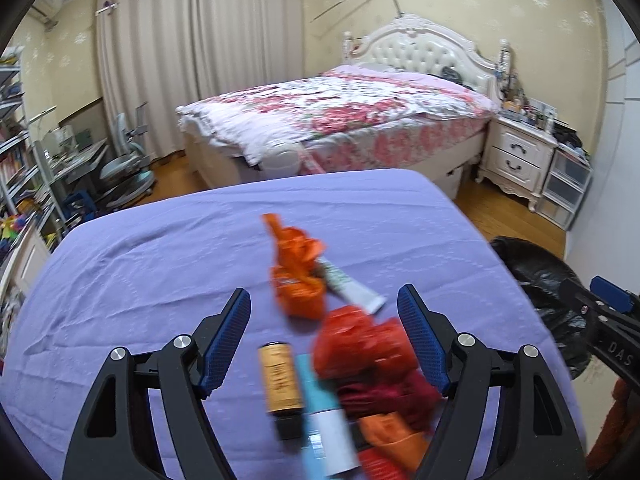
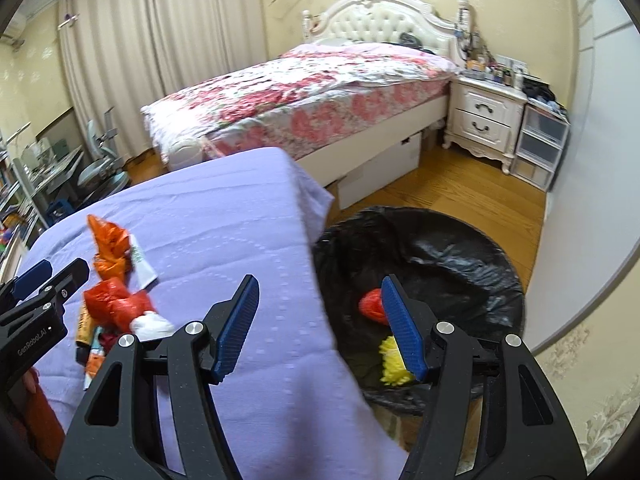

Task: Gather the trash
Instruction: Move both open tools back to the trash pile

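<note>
The table (image 1: 160, 248) under me wears a lilac cloth, and off its right edge stands my bin lined with a black bag (image 2: 460, 248). Down in that bag lie a red lump (image 2: 372, 304) and a yellow crumpled piece (image 2: 390, 364). My right gripper (image 2: 320, 328) hangs over the table's edge and the bin's rim, jaws wide, nothing between them. My left gripper (image 1: 326, 336) sits low over the trash heap on the cloth, jaws also wide, straddling the pile without closing on any of it. Between them a crumpled red bag (image 1: 356, 344) lies close against my right-hand pad, with dark red cloth (image 1: 388, 400) beneath it. Just beyond is an orange wrapper (image 1: 296, 276), a white tube (image 1: 352, 288) touching it. Nearer me lie a small brown bottle (image 1: 280, 380) and a pale blue-and-white tube (image 1: 324, 420), side by side.
</note>
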